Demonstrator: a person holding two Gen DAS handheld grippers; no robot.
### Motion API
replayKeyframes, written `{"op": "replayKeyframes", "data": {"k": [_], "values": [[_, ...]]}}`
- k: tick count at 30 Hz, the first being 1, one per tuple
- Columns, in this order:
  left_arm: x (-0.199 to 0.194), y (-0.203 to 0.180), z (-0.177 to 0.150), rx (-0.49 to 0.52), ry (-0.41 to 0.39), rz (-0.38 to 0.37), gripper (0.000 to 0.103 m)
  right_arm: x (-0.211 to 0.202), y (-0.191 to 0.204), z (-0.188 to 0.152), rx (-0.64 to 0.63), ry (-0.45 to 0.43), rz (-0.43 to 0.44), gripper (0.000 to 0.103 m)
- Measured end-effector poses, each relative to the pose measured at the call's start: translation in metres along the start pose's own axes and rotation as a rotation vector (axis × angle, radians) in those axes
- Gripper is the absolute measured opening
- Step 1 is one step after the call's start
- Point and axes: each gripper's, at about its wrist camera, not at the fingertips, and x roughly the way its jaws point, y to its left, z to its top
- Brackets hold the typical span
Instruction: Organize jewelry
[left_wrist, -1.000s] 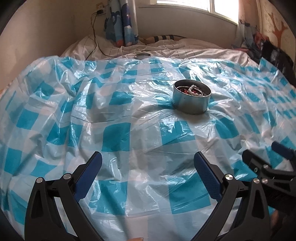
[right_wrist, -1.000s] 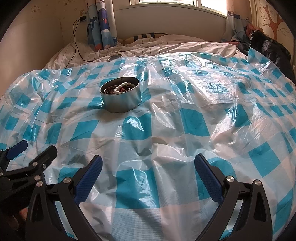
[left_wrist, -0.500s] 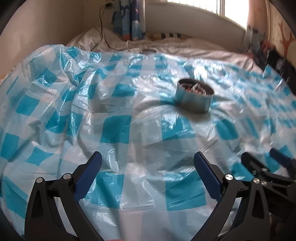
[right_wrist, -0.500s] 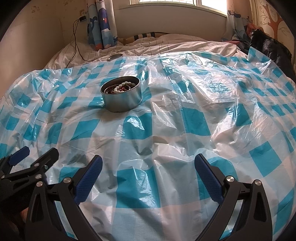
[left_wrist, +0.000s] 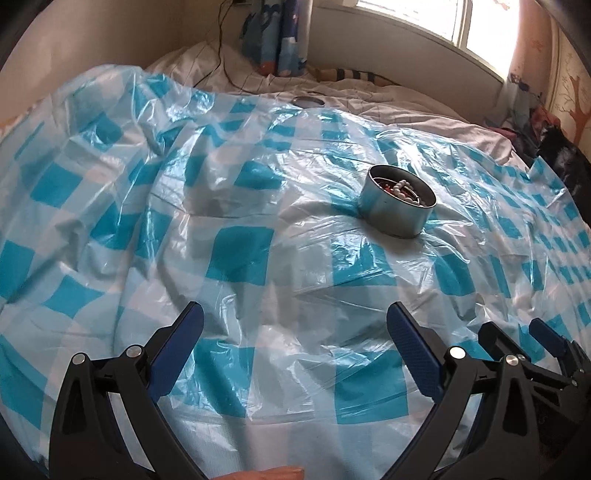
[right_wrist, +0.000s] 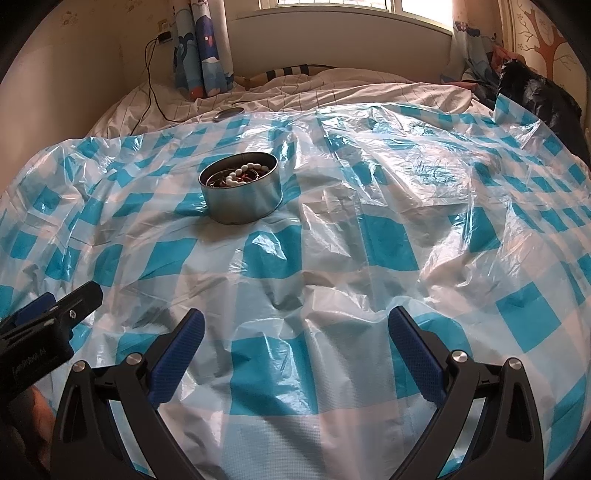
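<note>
Both tongs, left (left_wrist: 293, 345) and right (right_wrist: 295, 350), stand wide and empty. Slack plastic sheet (right_wrist: 369, 236) may let the tin (right_wrist: 242, 195) tip, spilling beads (right_wrist: 243, 173).

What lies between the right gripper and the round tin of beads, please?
Only the crinkled blue-checked plastic sheet; the right wrist view shows nothing else between the right gripper and the tin.

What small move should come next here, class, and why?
Probably reach one open gripper, say the left gripper, toward the lid beyond the tin. The beads already lie inside the uncovered tin, and both grippers are empty, the right gripper too.
</note>
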Motion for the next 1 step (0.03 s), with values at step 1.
{"op": "replayKeyframes", "data": {"k": [1], "values": [[-0.0001, 0.0004, -0.0004, -0.001, -0.002, 0.005, 0.095, 0.0000, 0.0000, 0.0000, 0.000, 0.000, 0.000, 0.095]]}}
